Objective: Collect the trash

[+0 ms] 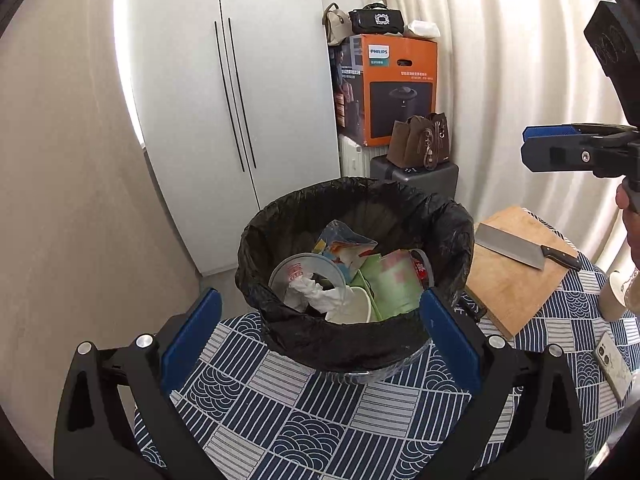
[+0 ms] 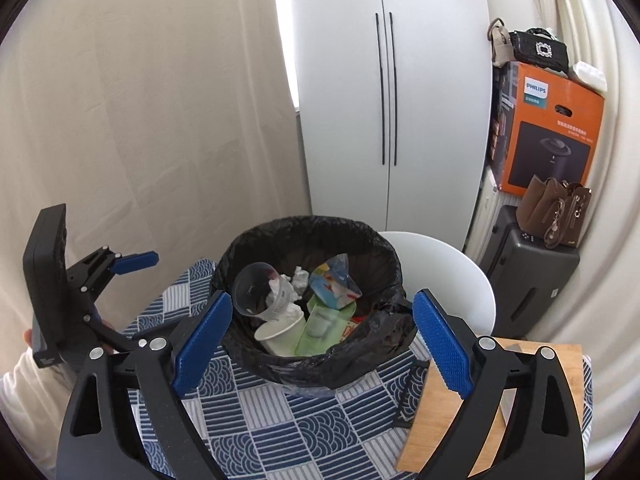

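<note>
Both claws released, empty. Black-bagged round trash bin [image 1: 352, 280] stands on the blue patterned tablecloth [image 1: 304, 412], dead ahead of my left gripper [image 1: 320, 332]; right gripper [image 2: 322, 340] equally near, slightly rightward.

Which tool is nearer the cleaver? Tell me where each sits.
Right. The right tool hovers above the cutting board beside the cleaver; the left tool faces the trash bin, farther off.

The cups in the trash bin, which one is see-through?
The clear plastic cup, lying tilted on its side at the left of the bin with crumpled tissue in it. The white paper cup below it is opaque.
</note>
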